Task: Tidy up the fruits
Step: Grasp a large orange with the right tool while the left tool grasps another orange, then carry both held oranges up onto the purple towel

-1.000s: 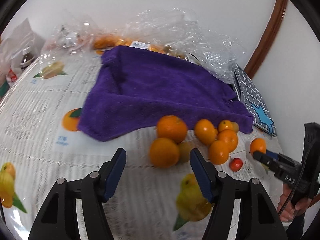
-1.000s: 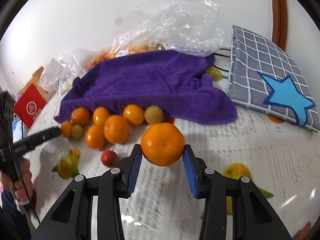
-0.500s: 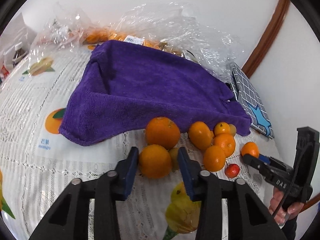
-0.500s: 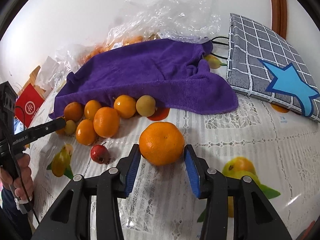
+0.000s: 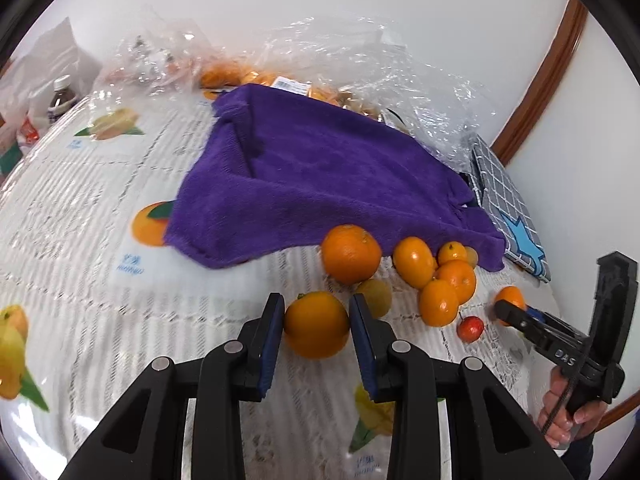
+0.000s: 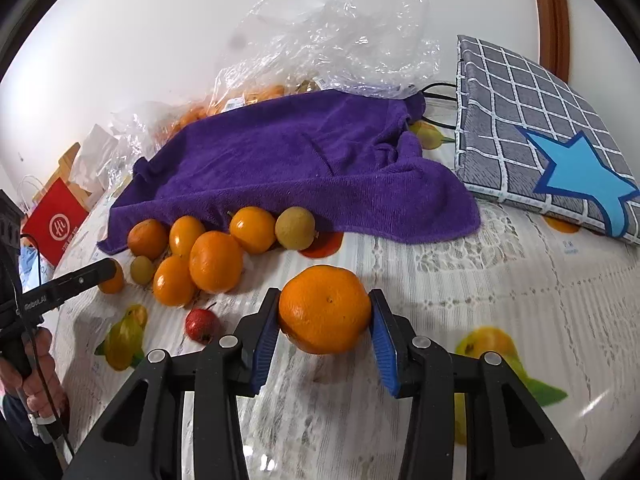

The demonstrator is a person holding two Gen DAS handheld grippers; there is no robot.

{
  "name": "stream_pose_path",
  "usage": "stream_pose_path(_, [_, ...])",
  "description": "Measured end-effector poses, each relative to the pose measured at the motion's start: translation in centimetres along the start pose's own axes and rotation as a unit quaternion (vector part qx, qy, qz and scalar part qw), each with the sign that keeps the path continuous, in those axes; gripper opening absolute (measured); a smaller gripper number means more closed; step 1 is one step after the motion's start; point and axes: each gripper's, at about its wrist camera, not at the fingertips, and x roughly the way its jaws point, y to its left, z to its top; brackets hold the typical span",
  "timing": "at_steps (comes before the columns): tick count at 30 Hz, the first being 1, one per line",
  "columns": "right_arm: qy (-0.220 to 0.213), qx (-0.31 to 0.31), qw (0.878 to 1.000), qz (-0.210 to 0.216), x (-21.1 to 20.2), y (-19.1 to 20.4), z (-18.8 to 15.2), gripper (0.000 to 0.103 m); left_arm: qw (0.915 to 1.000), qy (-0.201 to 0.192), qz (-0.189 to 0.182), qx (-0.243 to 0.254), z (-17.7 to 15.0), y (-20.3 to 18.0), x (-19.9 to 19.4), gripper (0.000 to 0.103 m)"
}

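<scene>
My left gripper [image 5: 316, 326] is shut on an orange [image 5: 317, 325] just above the tablecloth. My right gripper [image 6: 325, 322] has its blue pads against both sides of a large orange [image 6: 325, 309] that sits low over the cloth. A cluster of several oranges [image 6: 216, 260] and small yellow-green fruits [image 6: 295, 228] lies along the front edge of a purple towel [image 6: 288, 164]. A small red fruit [image 6: 202, 325] lies in front of the cluster. In the left wrist view the right gripper [image 5: 508, 309] shows at the right, holding its orange [image 5: 511, 295].
A fruit-print tablecloth [image 5: 80, 240] covers the table. Clear plastic bags with more oranges [image 5: 256, 76] lie behind the towel. A grey checked cushion with a blue star [image 6: 552, 152] lies at right. A red box [image 6: 56, 224] and bottles [image 5: 62, 98] stand at the left.
My left gripper moved forward over the near orange and closed on it. My right gripper lowered its orange toward the cloth and its jaws widened slightly.
</scene>
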Motion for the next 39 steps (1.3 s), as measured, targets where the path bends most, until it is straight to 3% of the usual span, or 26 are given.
stream_pose_path(5, [-0.017,-0.012,1.000,-0.017,-2.0,0.6,-0.6,0.043,0.9999,0.003,0.015,0.007,-0.5,-0.2,0.0,0.032])
stream_pose_path(7, [-0.019,-0.009,1.000,-0.017,-2.5,0.7,-0.9,0.043,0.9997,0.021,0.010,-0.004,-0.7,-0.3,0.6,0.034])
stream_pose_path(11, [-0.023,-0.006,1.000,-0.020,-4.1,0.8,-1.5,0.043,0.9992,0.012,0.037,0.012,-1.0,-1.0,0.5,0.032])
stream_pose_path(17, [-0.043,-0.004,0.999,-0.019,-6.0,0.8,-1.5,0.043,0.9993,0.005,0.037,0.001,-0.6,-1.1,-0.9,0.032])
stream_pose_path(28, [-0.081,-0.023,0.996,-0.042,-7.3,0.9,2.7,0.043,0.9944,-0.080,0.069,0.006,6.0,-2.5,-4.7,0.032])
stream_pose_path(35, [-0.105,-0.028,0.993,-0.051,-6.0,1.1,7.8,0.043,0.9890,-0.120,0.084,0.022,10.8,-3.4,-4.0,0.032])
stream_pose_path(39, [-0.108,-0.018,0.993,-0.055,-4.2,0.9,10.7,0.043,0.9893,-0.125,0.074,0.015,13.1,-3.2,-2.6,0.032])
